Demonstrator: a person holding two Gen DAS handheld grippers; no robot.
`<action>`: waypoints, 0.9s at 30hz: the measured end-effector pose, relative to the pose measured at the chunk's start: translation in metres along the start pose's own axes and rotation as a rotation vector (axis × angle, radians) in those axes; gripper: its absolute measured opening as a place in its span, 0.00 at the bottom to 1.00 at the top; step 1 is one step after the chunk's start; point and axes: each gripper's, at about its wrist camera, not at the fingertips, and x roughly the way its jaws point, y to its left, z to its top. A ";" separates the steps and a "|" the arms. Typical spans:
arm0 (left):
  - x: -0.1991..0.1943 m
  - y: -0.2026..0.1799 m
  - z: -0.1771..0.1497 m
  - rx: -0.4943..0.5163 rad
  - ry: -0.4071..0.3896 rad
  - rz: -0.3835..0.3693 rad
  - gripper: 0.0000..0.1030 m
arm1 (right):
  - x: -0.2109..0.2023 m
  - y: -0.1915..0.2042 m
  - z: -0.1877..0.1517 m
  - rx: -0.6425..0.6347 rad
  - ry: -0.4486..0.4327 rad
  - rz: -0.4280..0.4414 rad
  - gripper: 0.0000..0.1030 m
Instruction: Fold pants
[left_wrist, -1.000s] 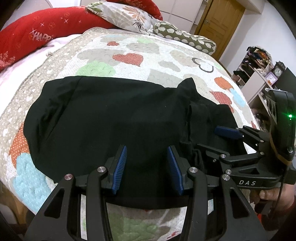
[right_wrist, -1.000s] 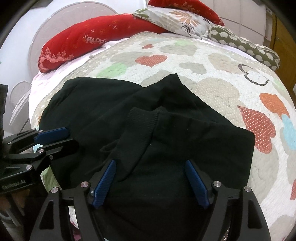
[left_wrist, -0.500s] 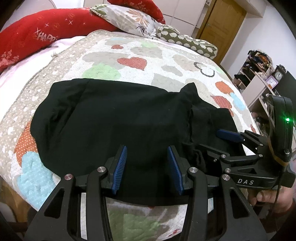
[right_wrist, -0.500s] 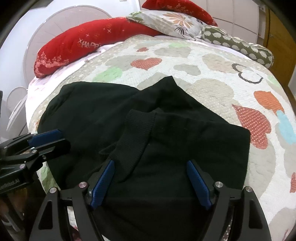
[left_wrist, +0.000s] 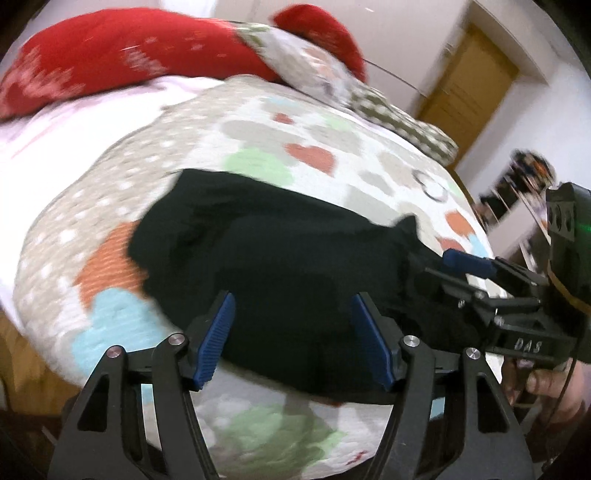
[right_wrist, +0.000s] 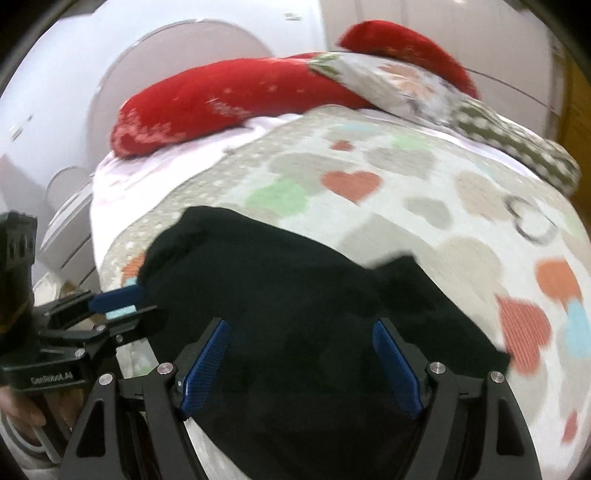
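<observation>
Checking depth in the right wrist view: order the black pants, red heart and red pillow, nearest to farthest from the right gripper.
From the right gripper:
1. Black pants, just beyond its fingers.
2. Red heart, mid-quilt.
3. Red pillow, far end, left.

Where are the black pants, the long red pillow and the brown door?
black pants (left_wrist: 288, 266): left wrist view, on the middle of the dark cloth.
long red pillow (right_wrist: 221, 99): right wrist view, on its middle.
brown door (left_wrist: 469, 77): left wrist view, on the door panel.

The pants (left_wrist: 280, 258) lie on the quilt (left_wrist: 258, 140) near the bed's front edge. Pillows (right_wrist: 229, 103) lie behind them.
</observation>
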 end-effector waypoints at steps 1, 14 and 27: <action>-0.002 0.008 -0.001 -0.027 -0.003 0.012 0.65 | 0.006 0.003 0.007 -0.015 0.003 0.012 0.76; 0.018 0.074 -0.006 -0.289 -0.018 0.058 0.76 | 0.112 0.057 0.094 -0.194 0.075 0.149 0.79; 0.027 0.067 0.008 -0.218 -0.075 0.013 0.31 | 0.140 0.043 0.100 -0.036 0.089 0.359 0.39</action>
